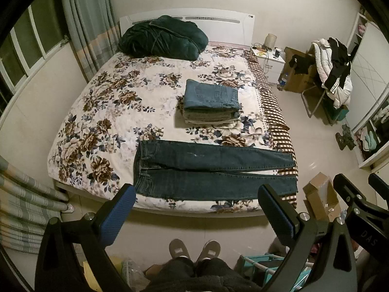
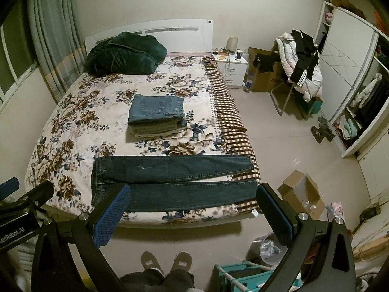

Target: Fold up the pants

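Dark blue jeans (image 1: 209, 170) lie flat across the foot of the floral bed (image 1: 102, 112), waist to the left, both legs stretched right to the bed's edge; they also show in the right wrist view (image 2: 175, 182). A stack of folded pants (image 1: 210, 102) sits mid-bed, also in the right wrist view (image 2: 156, 115). My left gripper (image 1: 197, 209) is open and empty, held high in front of the bed, short of the jeans. My right gripper (image 2: 193, 209) is open and empty, likewise above the bed's foot edge.
A dark green blanket (image 1: 163, 37) lies at the headboard. A nightstand (image 2: 229, 69), a chair piled with clothes (image 2: 301, 73), a wardrobe (image 2: 352, 77) and an open cardboard box (image 2: 301, 194) stand to the right. Curtains (image 1: 85, 24) hang at the left. The person's slippered feet (image 1: 194, 248) stand below.
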The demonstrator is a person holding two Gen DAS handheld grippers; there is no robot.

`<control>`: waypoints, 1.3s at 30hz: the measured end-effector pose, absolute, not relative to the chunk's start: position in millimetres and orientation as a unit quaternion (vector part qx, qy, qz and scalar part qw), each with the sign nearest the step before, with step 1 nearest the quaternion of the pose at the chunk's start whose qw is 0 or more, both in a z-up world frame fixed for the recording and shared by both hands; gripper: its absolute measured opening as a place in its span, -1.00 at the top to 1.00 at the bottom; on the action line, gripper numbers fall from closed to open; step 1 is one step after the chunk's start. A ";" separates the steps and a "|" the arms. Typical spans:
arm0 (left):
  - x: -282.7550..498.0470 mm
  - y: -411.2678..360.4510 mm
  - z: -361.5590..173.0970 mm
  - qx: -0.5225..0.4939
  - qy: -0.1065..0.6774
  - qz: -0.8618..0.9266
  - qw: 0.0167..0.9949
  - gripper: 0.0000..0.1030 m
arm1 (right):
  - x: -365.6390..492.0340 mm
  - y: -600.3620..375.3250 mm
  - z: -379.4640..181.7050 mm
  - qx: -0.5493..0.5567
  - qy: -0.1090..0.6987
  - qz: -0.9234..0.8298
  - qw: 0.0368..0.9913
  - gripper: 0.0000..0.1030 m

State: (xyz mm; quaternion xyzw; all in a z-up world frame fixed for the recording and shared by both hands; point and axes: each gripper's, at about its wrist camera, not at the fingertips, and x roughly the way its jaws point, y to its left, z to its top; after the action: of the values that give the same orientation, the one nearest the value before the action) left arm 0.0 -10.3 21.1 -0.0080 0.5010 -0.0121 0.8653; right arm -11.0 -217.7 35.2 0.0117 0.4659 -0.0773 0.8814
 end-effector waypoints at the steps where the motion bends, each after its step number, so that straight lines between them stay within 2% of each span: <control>1: -0.2 -10.6 21.1 -0.008 0.501 -0.012 0.865 -1.00 | -11.3 -217.3 34.7 0.012 0.466 -0.077 0.881 -1.00; 11: 9.5 -25.0 22.6 -0.009 0.500 0.010 0.866 -1.00 | -2.0 -235.3 39.1 0.025 0.478 -0.069 0.875 -1.00; 20: 77.1 -19.5 -42.5 -0.007 0.507 0.080 0.858 -1.00 | 67.4 -281.5 -48.1 0.039 0.503 -0.090 0.859 -1.00; 26: 162.4 -4.8 -136.4 -0.016 0.574 0.101 0.812 -1.00 | 158.7 -322.6 -154.5 0.067 0.552 -0.132 0.820 -1.00; 34: 295.3 38.5 -316.9 -0.069 0.681 0.149 0.714 -1.00 | 299.6 -378.5 -346.2 0.168 0.606 -0.184 0.755 -1.00; 39: 362.4 68.8 -417.9 -0.116 0.716 0.192 0.661 -1.00 | 365.9 -420.9 -470.5 0.228 0.638 -0.241 0.695 -1.00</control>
State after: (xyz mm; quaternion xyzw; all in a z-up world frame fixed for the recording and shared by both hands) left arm 362.4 68.8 -417.9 -0.1164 0.7159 0.1917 0.6612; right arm 365.9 -420.9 -470.5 0.2275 0.6381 -0.2405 0.6951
